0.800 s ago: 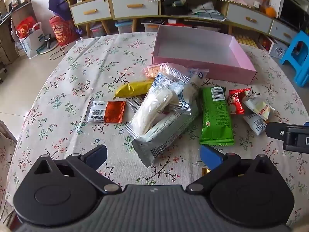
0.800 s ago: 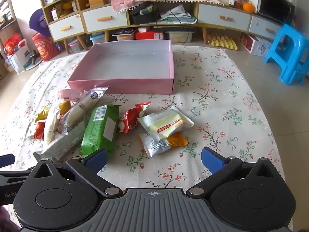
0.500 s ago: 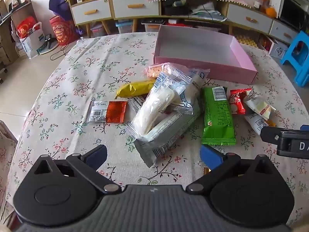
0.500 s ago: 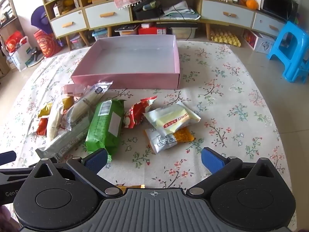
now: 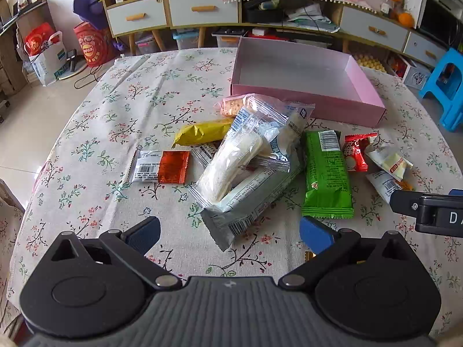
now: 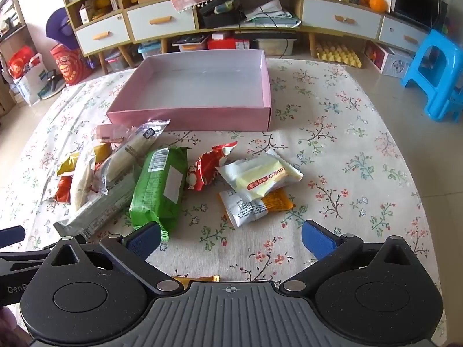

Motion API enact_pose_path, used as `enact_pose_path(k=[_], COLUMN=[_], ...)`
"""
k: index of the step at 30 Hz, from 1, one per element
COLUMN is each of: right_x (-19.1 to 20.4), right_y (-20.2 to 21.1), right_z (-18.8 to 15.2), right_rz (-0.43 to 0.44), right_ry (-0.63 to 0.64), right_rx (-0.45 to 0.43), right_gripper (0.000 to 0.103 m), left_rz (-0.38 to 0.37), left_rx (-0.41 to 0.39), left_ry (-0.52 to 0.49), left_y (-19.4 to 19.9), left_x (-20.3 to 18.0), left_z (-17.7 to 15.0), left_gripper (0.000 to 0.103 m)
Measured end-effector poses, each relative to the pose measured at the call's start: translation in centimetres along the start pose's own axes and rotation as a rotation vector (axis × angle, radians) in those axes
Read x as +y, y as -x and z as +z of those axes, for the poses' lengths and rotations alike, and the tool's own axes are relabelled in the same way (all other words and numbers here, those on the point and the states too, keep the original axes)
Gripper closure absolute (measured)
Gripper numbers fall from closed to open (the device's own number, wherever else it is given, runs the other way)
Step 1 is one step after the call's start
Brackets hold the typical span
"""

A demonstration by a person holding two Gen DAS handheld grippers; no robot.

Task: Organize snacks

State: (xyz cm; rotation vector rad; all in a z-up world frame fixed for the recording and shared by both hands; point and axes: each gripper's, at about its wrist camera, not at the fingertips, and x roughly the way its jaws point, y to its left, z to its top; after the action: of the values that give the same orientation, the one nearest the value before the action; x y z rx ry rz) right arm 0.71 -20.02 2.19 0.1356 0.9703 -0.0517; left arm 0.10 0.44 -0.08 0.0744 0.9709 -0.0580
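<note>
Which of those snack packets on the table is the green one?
The long green packet with a barcode at its far end, lying flat between the silver-wrapped bar and the small red packet.

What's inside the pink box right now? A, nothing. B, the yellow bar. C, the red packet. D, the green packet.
A: the pink box shows only its bare floor, while the green packet, red packet and yellow bar all lie on the tablecloth in front of it.
</note>
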Motion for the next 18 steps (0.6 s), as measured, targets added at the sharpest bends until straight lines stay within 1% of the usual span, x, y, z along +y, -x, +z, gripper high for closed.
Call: enact_pose_path(k=[18], right_x=[-0.13], right_y=[-0.06], right_z=[0.02], right_rz=[0.003], right_ry=[-0.007], right_rx=[0.001], right_gripper=[0.0], left_rz=[0.002], left_rx=[0.0], left_ry=[0.001], left_y=[-0.02], left_x=[-0.17], left_z=[-0.07], left_gripper=[0.0])
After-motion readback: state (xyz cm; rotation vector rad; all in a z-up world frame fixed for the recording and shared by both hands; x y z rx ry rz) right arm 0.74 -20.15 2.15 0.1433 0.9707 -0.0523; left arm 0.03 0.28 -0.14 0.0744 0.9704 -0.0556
